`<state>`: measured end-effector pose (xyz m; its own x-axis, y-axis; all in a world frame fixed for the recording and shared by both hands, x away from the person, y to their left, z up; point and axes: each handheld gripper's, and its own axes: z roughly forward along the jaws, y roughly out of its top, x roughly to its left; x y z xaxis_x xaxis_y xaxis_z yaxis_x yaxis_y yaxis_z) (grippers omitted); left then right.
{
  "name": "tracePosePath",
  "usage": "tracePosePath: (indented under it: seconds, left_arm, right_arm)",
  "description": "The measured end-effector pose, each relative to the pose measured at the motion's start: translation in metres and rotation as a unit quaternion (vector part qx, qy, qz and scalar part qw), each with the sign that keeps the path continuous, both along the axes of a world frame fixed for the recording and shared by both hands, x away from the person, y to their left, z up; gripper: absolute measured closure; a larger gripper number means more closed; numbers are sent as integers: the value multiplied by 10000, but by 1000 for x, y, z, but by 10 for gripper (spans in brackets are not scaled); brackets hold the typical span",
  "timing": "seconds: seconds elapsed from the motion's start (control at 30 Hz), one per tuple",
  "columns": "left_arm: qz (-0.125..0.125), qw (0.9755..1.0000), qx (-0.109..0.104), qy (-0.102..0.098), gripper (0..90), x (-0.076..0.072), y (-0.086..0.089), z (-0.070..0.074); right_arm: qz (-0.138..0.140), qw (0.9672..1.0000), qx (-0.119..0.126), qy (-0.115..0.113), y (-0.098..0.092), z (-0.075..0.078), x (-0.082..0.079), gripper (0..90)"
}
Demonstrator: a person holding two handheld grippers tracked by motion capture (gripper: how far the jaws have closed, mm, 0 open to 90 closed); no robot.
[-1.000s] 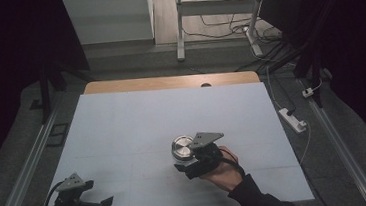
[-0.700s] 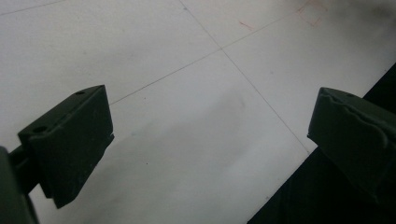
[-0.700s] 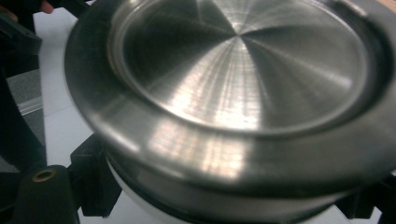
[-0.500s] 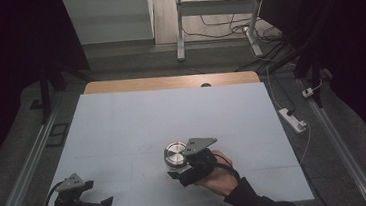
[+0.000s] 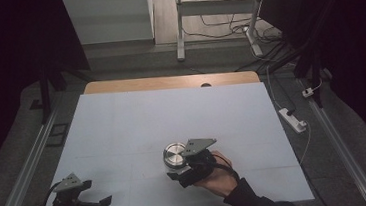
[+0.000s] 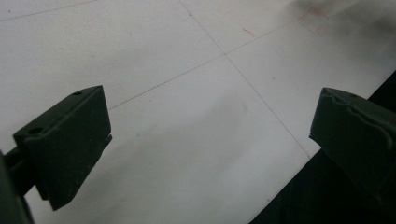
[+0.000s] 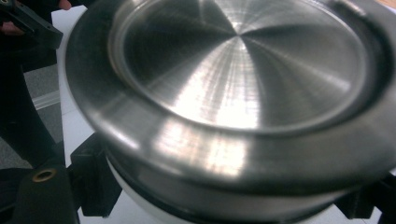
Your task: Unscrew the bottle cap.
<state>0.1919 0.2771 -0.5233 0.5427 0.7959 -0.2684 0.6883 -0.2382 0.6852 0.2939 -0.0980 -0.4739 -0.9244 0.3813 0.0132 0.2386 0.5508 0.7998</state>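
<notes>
A: R gripper?
B: Jaws pinching the round steel container, near front-centre of white tabletop.
A: L gripper?
B: Front-left corner, jaws spread wide, nothing between, apart from container.

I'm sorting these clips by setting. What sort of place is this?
Probably a lab or workshop recording bay, not a home. A white-covered table stands between floor rails, with loose cables and a power strip on grey carpet, and dark surroundings. A person works a round metal container with handheld tools.
</notes>
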Motion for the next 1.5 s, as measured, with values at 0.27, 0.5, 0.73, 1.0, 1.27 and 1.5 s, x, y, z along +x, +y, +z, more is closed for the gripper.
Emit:
tracePosePath:
  seconds: [0.27,0.5,0.73,1.0,1.27,1.5]
  left_arm:
    - [-144,9997,10,-209,0,2,-4,6]
    - [-447,9982,-49,-401,0,7,-13,10]
    - [-908,9936,-138,-659,0,16,-31,19]
    - [-1362,9867,-84,-884,0,30,-54,32]
    - [-1598,9839,-159,-784,0,49,-67,47]
    - [-1893,9774,-34,-935,0,59,-81,59]
  right_arm:
    - [-6,10000,31,0,-1,1,-1,144]
    - [11,10000,23,-13,-2,0,-1,144]
    - [23,10000,59,-27,-2,2,-3,144]
    - [0,10000,45,-52,-3,2,-2,144]
    - [13,10000,50,-68,-4,2,-2,144]
    - [32,10000,46,-59,-4,2,-1,144]
